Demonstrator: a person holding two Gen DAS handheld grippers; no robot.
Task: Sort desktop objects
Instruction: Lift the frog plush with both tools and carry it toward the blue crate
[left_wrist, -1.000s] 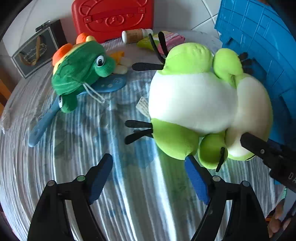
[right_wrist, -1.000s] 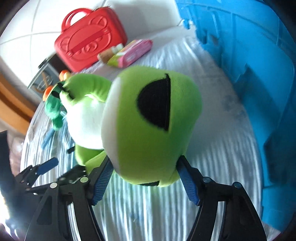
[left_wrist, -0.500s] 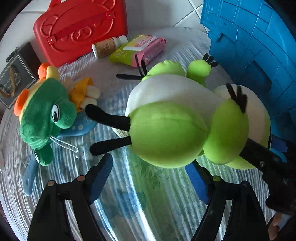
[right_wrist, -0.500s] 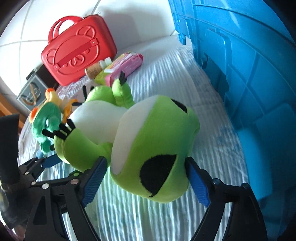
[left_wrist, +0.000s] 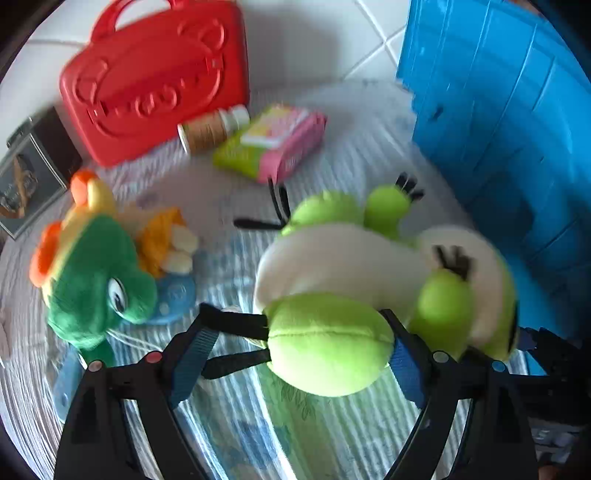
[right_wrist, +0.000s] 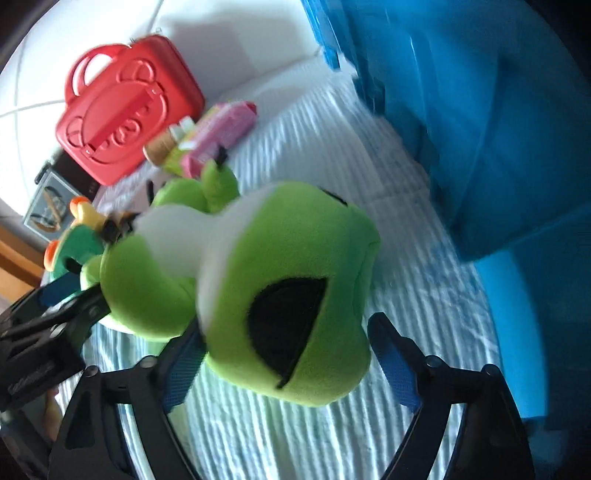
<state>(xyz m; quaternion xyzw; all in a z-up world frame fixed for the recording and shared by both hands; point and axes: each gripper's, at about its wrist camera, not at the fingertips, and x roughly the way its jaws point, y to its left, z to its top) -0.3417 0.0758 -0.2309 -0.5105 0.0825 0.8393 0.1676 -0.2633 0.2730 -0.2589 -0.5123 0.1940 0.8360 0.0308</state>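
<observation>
A big lime-green and white plush frog (left_wrist: 343, 266) lies on the striped cloth beside the blue crate (left_wrist: 517, 110). My left gripper (left_wrist: 297, 363) is open and its jaws are opening. The frog's round foot sits between them. It touches the right pad, while only the black toes cross the left pad. My right gripper (right_wrist: 290, 376) is open around the frog's head (right_wrist: 295, 258), with a small gap at the right pad. In the right wrist view the left gripper (right_wrist: 40, 332) shows at the frog's foot.
A dark green plush frog (left_wrist: 96, 280) lies at the left on a blue brush (left_wrist: 173, 295). At the back stand a red case (left_wrist: 155, 74), a small bottle (left_wrist: 210, 129), a pink and green wipes pack (left_wrist: 273, 144) and a dark box (left_wrist: 33, 170).
The right jaws widened from squeezing the frog's head to standing loosely around it. The left gripper moved in until the frog's foot came between its jaws.
</observation>
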